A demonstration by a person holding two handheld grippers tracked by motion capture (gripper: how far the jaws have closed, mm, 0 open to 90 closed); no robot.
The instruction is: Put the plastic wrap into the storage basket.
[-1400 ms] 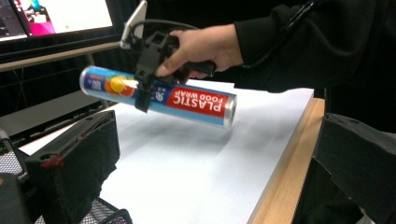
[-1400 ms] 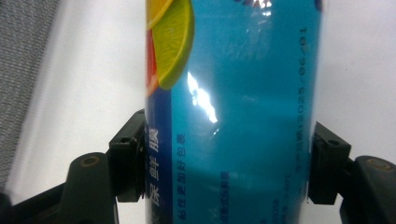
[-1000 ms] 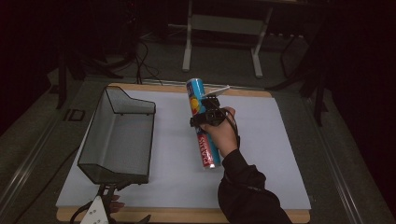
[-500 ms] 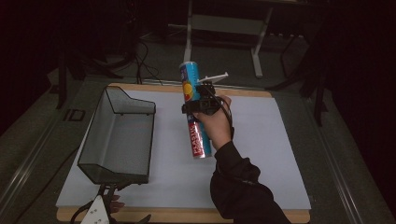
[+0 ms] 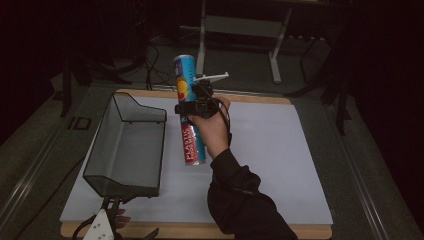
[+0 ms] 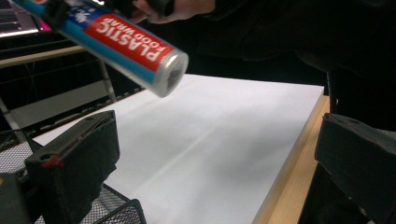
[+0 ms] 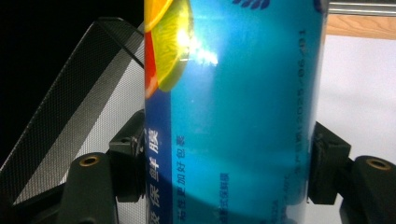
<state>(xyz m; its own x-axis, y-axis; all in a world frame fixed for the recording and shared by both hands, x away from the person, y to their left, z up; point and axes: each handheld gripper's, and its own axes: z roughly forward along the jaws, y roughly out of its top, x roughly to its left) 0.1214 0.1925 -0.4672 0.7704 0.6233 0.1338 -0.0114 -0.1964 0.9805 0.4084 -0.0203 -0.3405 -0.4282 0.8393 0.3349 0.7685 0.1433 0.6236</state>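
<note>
Plastic wrap roll [image 5: 190, 117] was clamped mid-length in the right claw [image 5: 196, 107], held tilted above the bench [image 5: 280, 150] beside the mesh basket [image 5: 125, 145]. The left claw [image 5: 112, 227] rested open and empty. Recommended: keep the grip firm and align the roll with the basket's long axis before lowering.

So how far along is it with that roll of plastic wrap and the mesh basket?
Done: the right gripper has its jaws shut on the roll of plastic wrap and holds it clear of the white mat. In hand: carrying it, tilted, beside the mesh basket. Left: probably setting it inside the basket, which looks empty. The left gripper waits open at the table's near edge.
</note>
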